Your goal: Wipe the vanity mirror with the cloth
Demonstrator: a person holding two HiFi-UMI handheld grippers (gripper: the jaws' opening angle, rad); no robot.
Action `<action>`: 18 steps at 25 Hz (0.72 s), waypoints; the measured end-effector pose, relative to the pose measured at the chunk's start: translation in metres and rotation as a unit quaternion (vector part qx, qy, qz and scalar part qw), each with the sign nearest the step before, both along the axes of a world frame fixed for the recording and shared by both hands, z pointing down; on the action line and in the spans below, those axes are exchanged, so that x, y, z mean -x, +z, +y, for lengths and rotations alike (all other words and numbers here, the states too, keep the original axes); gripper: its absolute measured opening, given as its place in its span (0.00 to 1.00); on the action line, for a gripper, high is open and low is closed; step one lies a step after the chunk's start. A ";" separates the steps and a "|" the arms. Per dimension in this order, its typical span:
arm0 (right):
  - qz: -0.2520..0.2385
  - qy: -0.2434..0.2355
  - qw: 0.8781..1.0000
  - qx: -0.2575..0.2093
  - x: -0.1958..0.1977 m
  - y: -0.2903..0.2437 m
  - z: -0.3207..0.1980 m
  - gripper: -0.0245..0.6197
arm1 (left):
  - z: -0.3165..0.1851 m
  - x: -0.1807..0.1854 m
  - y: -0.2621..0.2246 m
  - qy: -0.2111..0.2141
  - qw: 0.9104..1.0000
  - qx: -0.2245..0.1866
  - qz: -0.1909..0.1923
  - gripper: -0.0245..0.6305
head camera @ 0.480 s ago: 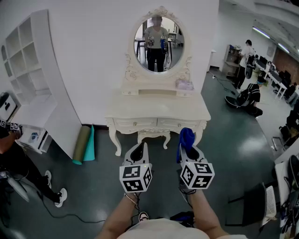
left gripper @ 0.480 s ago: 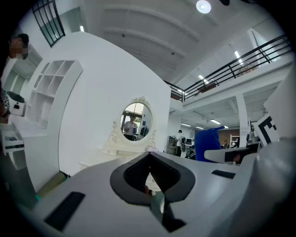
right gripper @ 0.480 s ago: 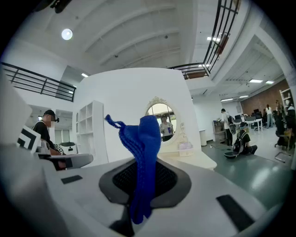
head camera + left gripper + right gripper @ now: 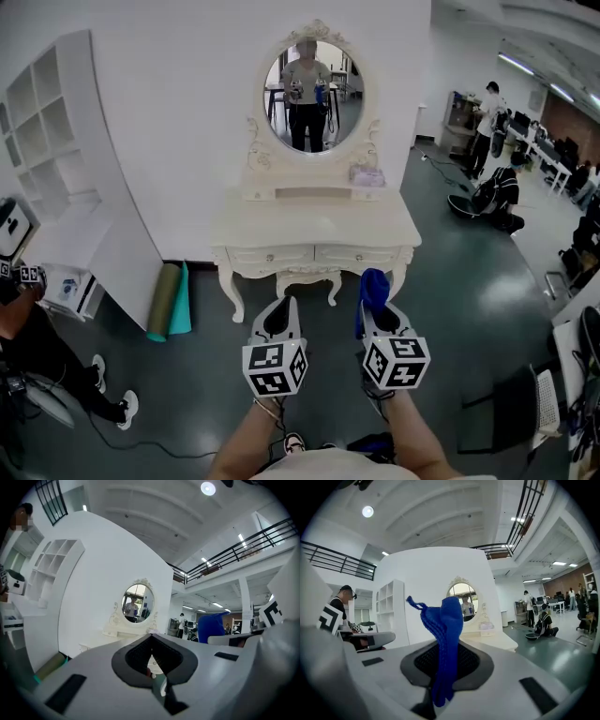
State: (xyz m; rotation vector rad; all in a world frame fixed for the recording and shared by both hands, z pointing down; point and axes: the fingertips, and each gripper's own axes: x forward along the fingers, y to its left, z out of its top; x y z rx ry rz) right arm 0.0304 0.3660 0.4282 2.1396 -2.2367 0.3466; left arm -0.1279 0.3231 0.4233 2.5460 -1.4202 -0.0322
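A white desk stands against the wall, the oval vanity mirror rising from the middle of its back edge, as a person faces it from well short of the front edge. Wiping appears not yet begun; this looks like the approach. The next move calls for closing in on the front edge and lifting the right tongs to the glass. These are clamped on the blue cloth, which stands bunched above their tips. The left tongs are closed with nothing between them. Only the head view shows the stretch of floor left to cross. Only the right gripper view shows how the cloth is pinched low, with its free end flopping over.
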 end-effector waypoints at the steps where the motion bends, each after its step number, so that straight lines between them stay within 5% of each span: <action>1: -0.002 0.000 1.000 0.002 0.002 0.001 -0.001 0.14 | -0.001 0.002 0.000 0.000 1.000 0.001 0.001 0.05; 18: -0.051 0.036 0.998 0.008 0.020 0.017 -0.059 0.14 | -0.064 0.035 0.003 0.030 0.999 -0.007 -0.018 0.04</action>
